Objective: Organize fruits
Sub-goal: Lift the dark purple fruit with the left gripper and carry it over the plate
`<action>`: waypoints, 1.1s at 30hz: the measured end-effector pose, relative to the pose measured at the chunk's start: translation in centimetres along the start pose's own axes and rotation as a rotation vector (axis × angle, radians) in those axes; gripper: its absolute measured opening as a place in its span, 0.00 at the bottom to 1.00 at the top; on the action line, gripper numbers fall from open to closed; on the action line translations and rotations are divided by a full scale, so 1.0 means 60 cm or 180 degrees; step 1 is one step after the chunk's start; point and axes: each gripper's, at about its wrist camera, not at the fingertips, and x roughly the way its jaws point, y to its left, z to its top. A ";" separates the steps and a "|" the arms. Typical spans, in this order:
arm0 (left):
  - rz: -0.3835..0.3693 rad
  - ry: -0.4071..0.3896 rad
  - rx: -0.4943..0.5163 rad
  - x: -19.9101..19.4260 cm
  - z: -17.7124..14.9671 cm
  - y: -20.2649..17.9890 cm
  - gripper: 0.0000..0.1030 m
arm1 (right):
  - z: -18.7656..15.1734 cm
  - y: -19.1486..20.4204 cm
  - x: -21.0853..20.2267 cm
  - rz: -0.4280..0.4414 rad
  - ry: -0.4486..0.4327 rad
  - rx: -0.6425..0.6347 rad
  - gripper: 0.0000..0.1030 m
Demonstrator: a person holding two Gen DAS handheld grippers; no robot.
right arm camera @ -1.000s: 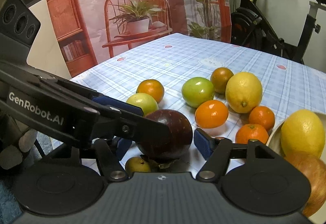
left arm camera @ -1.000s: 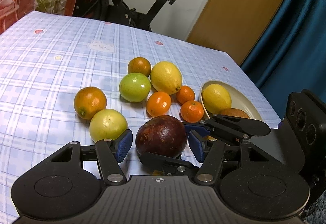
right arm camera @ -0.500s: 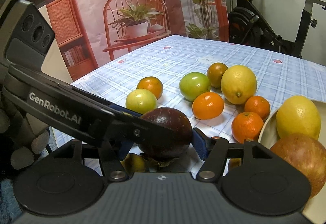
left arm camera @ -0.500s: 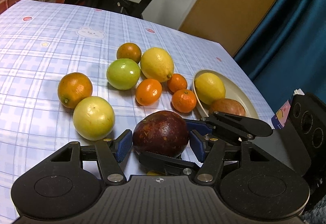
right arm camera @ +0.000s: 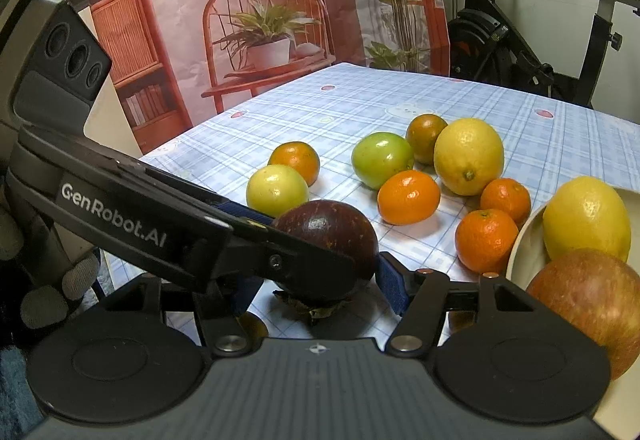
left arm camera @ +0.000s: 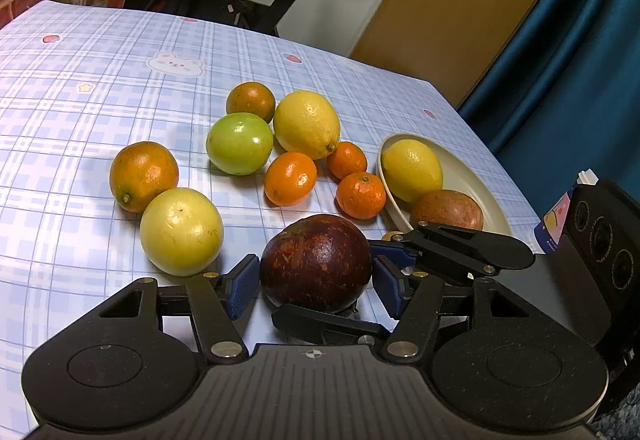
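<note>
- The table (left arm camera: 80, 87) wears a blue checked cloth with a rabbit print.
- The left gripper (left arm camera: 316, 282), lettered "GenRobot.AI" as the right wrist view reads it, has its blue pads spread to either side of the dark purple fruit (left arm camera: 316, 258), just beside its skin; real contact cannot be told.
- The right gripper (right arm camera: 320, 280) is likewise spread about that fruit, near the table's front edge.
- The cream plate (left arm camera: 472, 175) holds a lemon (left arm camera: 412, 169) and a reddish apple (left arm camera: 446, 209).
- Loose citrus lies beyond.
</note>
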 end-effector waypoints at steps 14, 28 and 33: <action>0.0008 -0.0014 0.0050 -0.004 -0.001 -0.002 0.63 | -0.001 -0.003 -0.002 0.0017 -0.0020 0.0037 0.61; 0.0008 -0.0017 0.0061 -0.004 -0.002 -0.001 0.63 | -0.003 -0.004 -0.003 0.0029 -0.0033 0.0069 0.61; 0.0008 -0.0019 0.0061 -0.003 -0.003 -0.001 0.63 | -0.003 -0.004 -0.003 0.0028 -0.0034 0.0069 0.61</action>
